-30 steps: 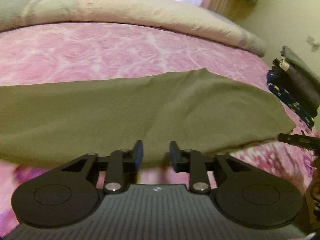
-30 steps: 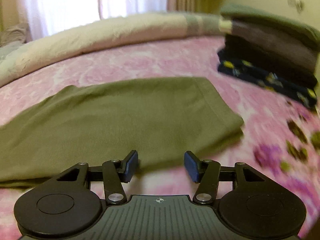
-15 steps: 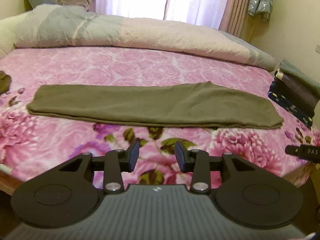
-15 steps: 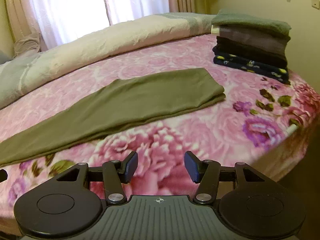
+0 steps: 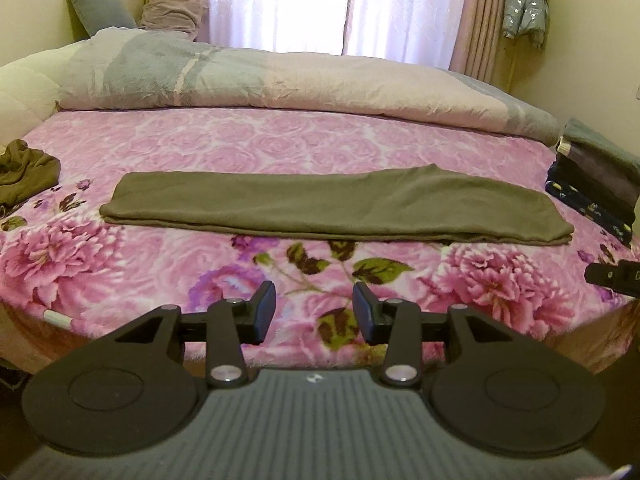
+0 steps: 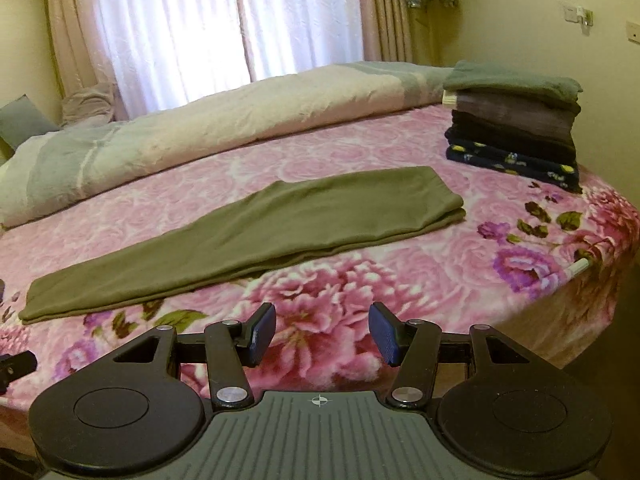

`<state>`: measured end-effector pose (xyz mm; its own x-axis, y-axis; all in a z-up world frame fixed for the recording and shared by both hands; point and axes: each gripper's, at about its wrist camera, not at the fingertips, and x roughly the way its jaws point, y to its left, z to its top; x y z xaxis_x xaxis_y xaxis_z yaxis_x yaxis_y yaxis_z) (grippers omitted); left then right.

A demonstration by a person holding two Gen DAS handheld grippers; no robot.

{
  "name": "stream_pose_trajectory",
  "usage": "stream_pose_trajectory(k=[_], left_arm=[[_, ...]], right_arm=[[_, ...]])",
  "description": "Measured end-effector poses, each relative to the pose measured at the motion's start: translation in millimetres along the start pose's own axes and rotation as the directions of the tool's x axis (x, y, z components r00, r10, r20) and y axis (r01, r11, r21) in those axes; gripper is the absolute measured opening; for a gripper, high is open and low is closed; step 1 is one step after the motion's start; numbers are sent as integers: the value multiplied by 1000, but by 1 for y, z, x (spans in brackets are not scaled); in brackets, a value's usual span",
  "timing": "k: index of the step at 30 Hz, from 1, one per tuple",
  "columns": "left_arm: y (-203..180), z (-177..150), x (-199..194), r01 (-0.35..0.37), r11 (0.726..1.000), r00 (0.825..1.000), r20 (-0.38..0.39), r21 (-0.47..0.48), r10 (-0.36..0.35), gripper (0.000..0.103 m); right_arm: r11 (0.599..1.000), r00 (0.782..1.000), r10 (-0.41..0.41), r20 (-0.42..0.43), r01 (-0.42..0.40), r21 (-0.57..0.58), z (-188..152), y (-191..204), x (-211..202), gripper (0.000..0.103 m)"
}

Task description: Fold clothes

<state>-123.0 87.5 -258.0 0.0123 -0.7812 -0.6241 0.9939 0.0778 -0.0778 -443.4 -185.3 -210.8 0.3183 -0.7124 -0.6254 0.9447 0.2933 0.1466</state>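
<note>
Olive garment, left wrist view: I see the olive garment (image 5: 332,206) folded into a long strip, flat on the pink floral blanket (image 5: 280,140)
Left gripper (image 5: 315,312): jaws opening, nothing between them, short of the strip
Crumpled olive cloth (image 5: 26,170): far left
Right wrist view, olive strip: runs diagonally
Right gripper (image 6: 322,334): my jaws apart, empty
Folded stack (image 6: 514,120): beyond the strip's right end

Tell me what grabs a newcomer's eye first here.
A long olive-green folded garment lies flat across the middle of the pink rose-patterned bedspread. A neat stack of folded dark clothes sits at the bed's right end, and a crumpled olive garment lies at its left edge.
</note>
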Motion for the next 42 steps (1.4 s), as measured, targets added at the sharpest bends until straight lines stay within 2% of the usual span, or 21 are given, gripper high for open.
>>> stream_pose_trajectory(k=[10, 28, 36, 42], left_arm=[[8, -6, -13, -28, 1000, 999, 21, 12, 28, 38], [24, -13, -9, -63, 998, 998, 2, 1, 63, 38], [20, -6, -5, -72, 997, 997, -15, 10, 72, 38], [1, 5, 10, -84, 995, 995, -44, 48, 86, 38]], right_arm=[[1000, 1000, 23, 12, -23, -2, -8, 7, -10, 55], [999, 999, 39, -4, -39, -28, -17, 21, -6, 55], [999, 999, 45, -26, -46, -26, -16, 20, 2, 55], [998, 997, 57, -49, -57, -3, -9, 12, 15, 55]])
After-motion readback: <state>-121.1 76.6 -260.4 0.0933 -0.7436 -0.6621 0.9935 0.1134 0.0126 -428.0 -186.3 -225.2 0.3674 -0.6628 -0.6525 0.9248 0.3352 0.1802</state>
